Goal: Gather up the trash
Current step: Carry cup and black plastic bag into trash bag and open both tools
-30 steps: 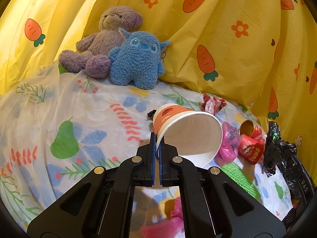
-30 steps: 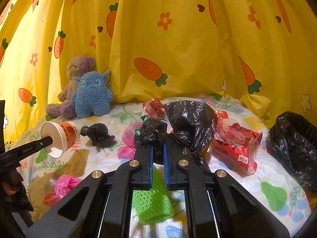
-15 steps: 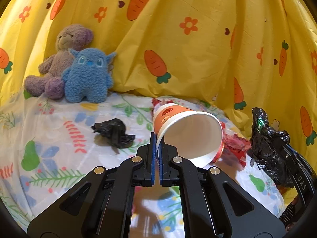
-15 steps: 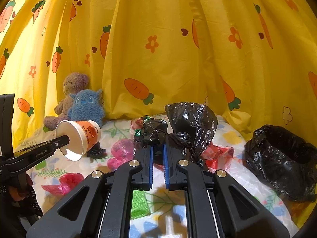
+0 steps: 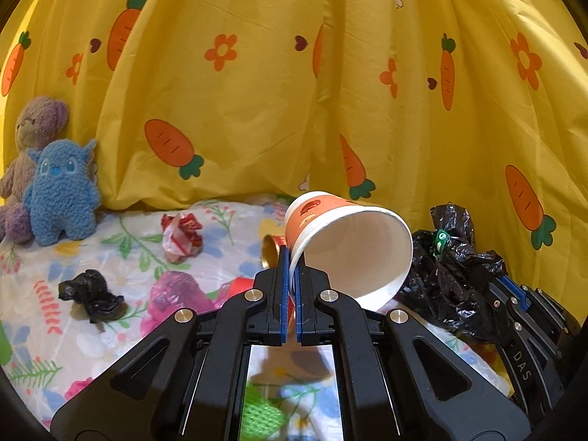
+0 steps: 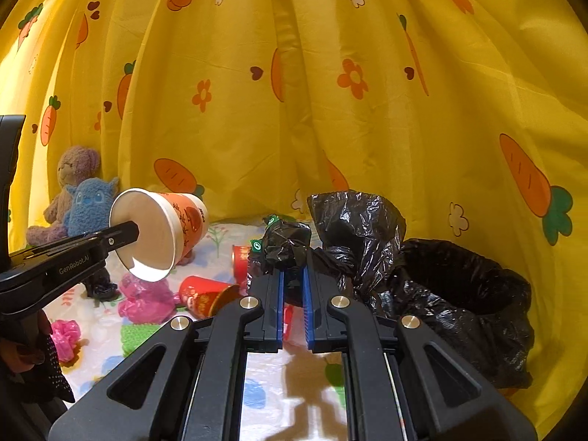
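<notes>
My left gripper (image 5: 291,257) is shut on the rim of an orange paper cup (image 5: 349,242), held on its side above the bed with its mouth towards the camera. The right wrist view shows the same cup (image 6: 161,235) at the left, off the sheet, in the left gripper (image 6: 128,231). My right gripper (image 6: 293,279) is shut on a crumpled black plastic bag (image 6: 290,246) with small green stickers. An open black trash bag (image 6: 463,286) sits just right of it. In the left wrist view the right gripper (image 5: 492,286) and its black bag (image 5: 452,268) are close to the cup's right.
On the flowered sheet (image 5: 220,217) lie red cups (image 6: 205,294), a pink wad (image 6: 147,297), green mesh (image 6: 136,334), a small black wad (image 5: 92,294) and a red-white wrapper (image 5: 182,235). A blue plush (image 5: 58,194) and a purple bear (image 5: 36,136) lean on the yellow carrot curtain (image 5: 257,110).
Both grippers have swung to the right. The left one carried the cup up and towards the black bags. The open trash bag has come nearer and larger in the right wrist view.
</notes>
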The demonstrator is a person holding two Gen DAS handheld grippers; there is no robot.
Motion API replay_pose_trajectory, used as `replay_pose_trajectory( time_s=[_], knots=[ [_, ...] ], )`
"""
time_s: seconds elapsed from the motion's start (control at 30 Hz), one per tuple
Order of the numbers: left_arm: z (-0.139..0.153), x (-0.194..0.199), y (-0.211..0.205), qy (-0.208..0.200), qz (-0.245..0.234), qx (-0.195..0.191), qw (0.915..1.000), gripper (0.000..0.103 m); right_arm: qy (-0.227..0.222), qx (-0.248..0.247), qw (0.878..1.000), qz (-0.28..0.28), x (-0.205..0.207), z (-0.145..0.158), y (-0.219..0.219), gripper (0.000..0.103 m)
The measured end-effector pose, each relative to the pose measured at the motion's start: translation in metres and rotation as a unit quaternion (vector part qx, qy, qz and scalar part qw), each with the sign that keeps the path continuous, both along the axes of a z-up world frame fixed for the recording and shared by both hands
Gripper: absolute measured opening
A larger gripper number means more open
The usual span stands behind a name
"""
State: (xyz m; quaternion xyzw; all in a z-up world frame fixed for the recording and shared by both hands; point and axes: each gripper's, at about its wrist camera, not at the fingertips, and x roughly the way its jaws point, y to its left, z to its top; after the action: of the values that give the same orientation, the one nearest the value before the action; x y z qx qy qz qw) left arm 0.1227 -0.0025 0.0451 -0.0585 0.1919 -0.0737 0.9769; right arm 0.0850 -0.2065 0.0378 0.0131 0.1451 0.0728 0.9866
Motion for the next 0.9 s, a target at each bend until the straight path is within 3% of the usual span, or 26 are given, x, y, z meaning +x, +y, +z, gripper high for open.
replay_pose_trajectory(
  time_s=[0.47,0.9],
  knots=[
    [0.010,0.059,-0.089,-0.012,-0.093,-0.006,0.9956,0.002,-0.009,-0.042,0.993,-0.111,0.032,-0.006,-0.061,0.009],
    [-0.003,0.139,-0.180,0.016,-0.200,-0.043,0.9786,0.002,0.026,-0.052,0.982,-0.178,0.090,-0.041,-0.114,0.009]
  ],
)
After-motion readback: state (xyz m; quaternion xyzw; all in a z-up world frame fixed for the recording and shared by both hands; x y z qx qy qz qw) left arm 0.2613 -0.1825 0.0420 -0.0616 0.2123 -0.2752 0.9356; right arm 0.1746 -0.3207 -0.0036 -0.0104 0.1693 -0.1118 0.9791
